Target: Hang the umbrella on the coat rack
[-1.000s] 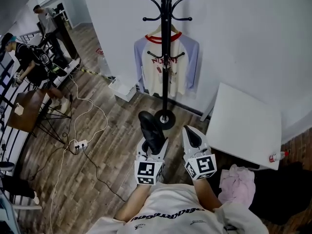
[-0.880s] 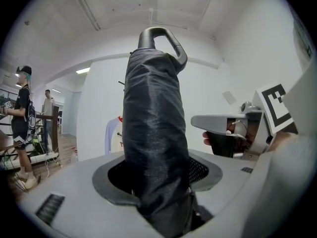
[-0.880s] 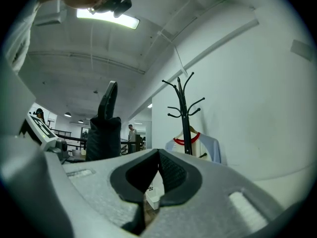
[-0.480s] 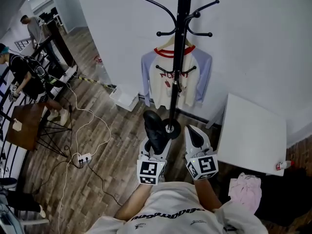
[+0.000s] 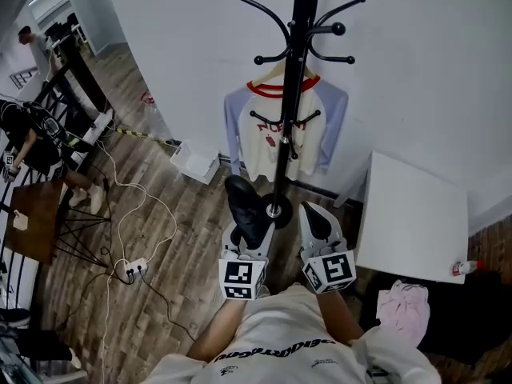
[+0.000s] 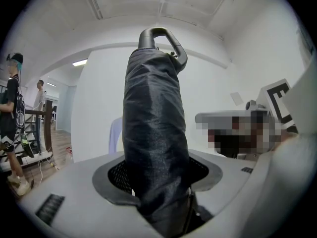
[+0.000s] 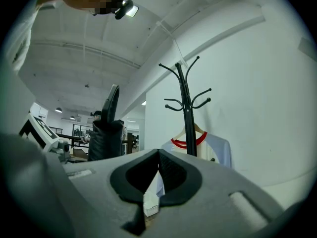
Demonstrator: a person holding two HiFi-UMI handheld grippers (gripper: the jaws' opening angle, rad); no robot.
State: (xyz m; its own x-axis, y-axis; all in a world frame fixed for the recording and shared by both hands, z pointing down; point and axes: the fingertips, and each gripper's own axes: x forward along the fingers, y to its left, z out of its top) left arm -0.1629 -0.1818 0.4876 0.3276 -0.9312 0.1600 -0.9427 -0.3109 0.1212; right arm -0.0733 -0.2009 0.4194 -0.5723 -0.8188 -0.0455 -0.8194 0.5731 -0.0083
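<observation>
The left gripper (image 5: 245,237) has its jaws closed tight on the folded black cloth umbrella (image 5: 242,205). The umbrella sticks out past the jaws toward 12 o'clock, with its black loop handle (image 6: 162,39) at the far end. The right gripper (image 5: 313,216) is at 3 o'clock from the left one. Its jaws are pressed together with nothing in them. The tall black metal coat rack (image 5: 290,110) stands at 1 o'clock from the umbrella, very near. A white and blue long-sleeved shirt (image 5: 254,138) hangs on it. A white square table (image 5: 412,214) is at 3 o'clock from the rack.
</observation>
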